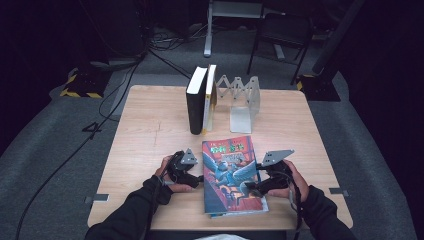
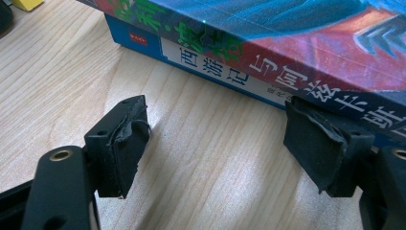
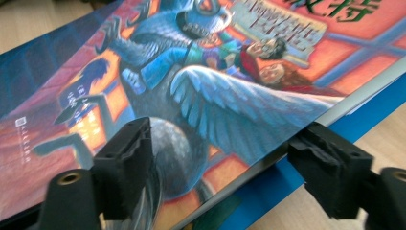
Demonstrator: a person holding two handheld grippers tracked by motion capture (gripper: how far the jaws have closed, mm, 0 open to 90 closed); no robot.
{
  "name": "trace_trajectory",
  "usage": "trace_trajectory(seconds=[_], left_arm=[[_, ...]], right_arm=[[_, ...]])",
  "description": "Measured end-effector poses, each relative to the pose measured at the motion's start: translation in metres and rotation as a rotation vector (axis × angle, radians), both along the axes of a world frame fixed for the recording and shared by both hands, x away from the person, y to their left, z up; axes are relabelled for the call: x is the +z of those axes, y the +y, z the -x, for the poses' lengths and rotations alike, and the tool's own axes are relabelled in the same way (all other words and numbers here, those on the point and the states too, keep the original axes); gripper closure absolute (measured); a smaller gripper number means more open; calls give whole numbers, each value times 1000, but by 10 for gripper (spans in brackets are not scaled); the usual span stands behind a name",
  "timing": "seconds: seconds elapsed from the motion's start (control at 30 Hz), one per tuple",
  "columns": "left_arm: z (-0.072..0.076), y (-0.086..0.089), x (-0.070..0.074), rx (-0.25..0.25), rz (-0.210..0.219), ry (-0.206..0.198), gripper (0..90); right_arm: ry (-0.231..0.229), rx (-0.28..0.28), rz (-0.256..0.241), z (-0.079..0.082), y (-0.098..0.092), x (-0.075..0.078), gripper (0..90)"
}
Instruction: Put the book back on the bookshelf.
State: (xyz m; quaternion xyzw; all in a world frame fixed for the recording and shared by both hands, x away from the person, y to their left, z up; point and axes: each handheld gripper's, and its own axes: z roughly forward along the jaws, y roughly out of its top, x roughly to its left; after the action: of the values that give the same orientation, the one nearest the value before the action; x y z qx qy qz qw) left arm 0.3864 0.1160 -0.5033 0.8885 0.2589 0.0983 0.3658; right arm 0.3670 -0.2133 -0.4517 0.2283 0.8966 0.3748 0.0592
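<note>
A book with a colourful picture cover (image 1: 231, 172) lies flat at the table's front centre, on top of a blue book (image 1: 235, 214). My left gripper (image 1: 197, 177) stands open at the stack's left side. In the left gripper view its jaws (image 2: 218, 120) face the two spines, the red-and-blue one (image 2: 287, 28) above the blue-and-white one (image 2: 210, 62), and the right jaw almost touches them. My right gripper (image 1: 252, 187) is open at the stack's right edge. Its jaws (image 3: 225, 136) straddle that edge: one over the picture cover (image 3: 191, 72), the other beside the blue book (image 3: 373, 96).
A black book (image 1: 196, 100) and a white-and-yellow book (image 1: 210, 95) stand upright at the back centre of the wooden table (image 1: 150, 130). A metal folding bookend (image 1: 242, 100) stands just right of them. Chair legs and cables are on the floor beyond.
</note>
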Motion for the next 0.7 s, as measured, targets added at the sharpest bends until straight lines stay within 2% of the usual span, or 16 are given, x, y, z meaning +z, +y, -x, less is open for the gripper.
trace_trajectory(seconds=[0.1, 0.17, 0.27, 0.33, 0.5, 0.57, 0.7], left_arm=[[0, 0, 0, 0, 0, 0, 237], [0, 0, 0, 0, 0, -2, 238], [-1, 3, 1, 23, 14, -3, 304], [-2, 3, 0, 23, 17, 1, 312], [-2, 2, 1, 26, 14, -10, 344], [-7, 2, 1, 41, 16, -12, 358], [-11, 3, 1, 54, 20, -13, 365]], right_arm=[[-33, -5, -8, 2, 1, 1, 321], [-47, -4, -25, 2, 0, 2, 407], [-47, 22, -54, 2, 1, 3, 515], [-40, 38, -58, 1, 4, 3, 558], [-40, 53, -68, 0, 6, 2, 600], [-40, 62, -82, 0, 5, 3, 643], [-48, 65, -85, 1, 5, 3, 652]])
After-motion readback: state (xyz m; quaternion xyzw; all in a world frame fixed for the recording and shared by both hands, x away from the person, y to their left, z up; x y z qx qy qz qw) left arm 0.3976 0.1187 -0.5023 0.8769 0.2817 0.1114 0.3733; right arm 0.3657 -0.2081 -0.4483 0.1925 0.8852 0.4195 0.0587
